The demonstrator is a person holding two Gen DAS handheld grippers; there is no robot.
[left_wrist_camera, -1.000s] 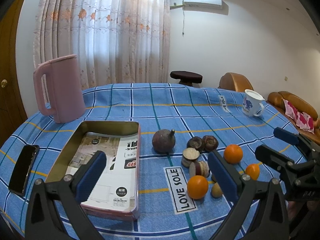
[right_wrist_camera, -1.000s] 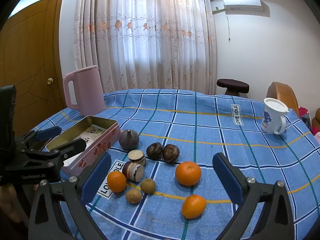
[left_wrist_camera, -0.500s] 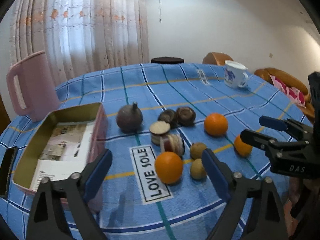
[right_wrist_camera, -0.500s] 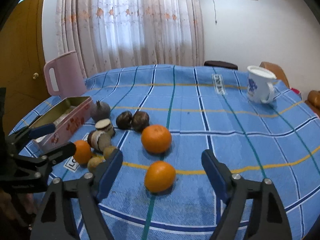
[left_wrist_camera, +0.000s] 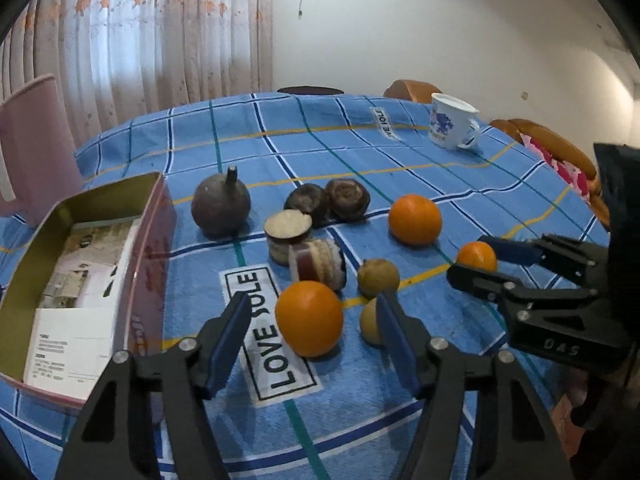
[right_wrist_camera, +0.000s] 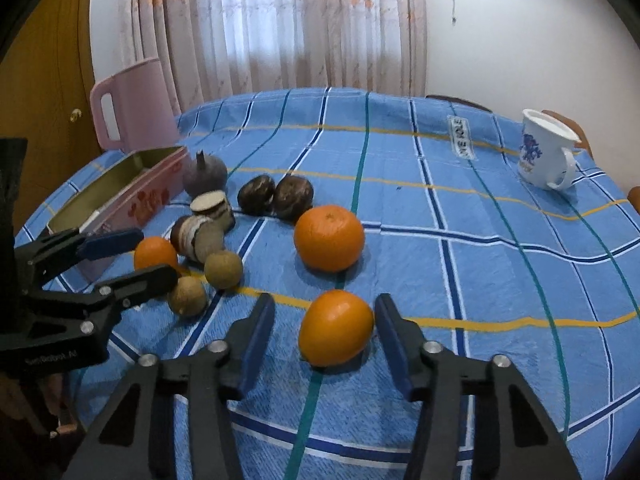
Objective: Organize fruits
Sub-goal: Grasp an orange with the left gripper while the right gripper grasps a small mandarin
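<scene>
Fruits lie in a cluster on the blue checked tablecloth [left_wrist_camera: 360,152]. My left gripper [left_wrist_camera: 314,320] is open, its blue pads either side of an orange [left_wrist_camera: 309,317], not touching it. My right gripper [right_wrist_camera: 324,324] is open around a smaller orange [right_wrist_camera: 335,326]; it also shows in the left wrist view [left_wrist_camera: 476,258]. A third, larger orange [right_wrist_camera: 329,237] sits behind. Two brown round fruits [left_wrist_camera: 378,278], a dark pomegranate-like fruit [left_wrist_camera: 221,209], two dark mangosteens [left_wrist_camera: 346,198] and two cut pieces [left_wrist_camera: 318,262] lie between. A pink open tin [left_wrist_camera: 80,280] stands at the left.
A pink jug [right_wrist_camera: 134,104] stands at the far left behind the tin. A white mug with a blue print [right_wrist_camera: 544,154] stands at the far right. The table edge curves close below both grippers. A stool and sofa lie beyond the table.
Both grippers have moved forward and down to the fruit. Each now has an orange between its open fingers, and the fingers have narrowed.
</scene>
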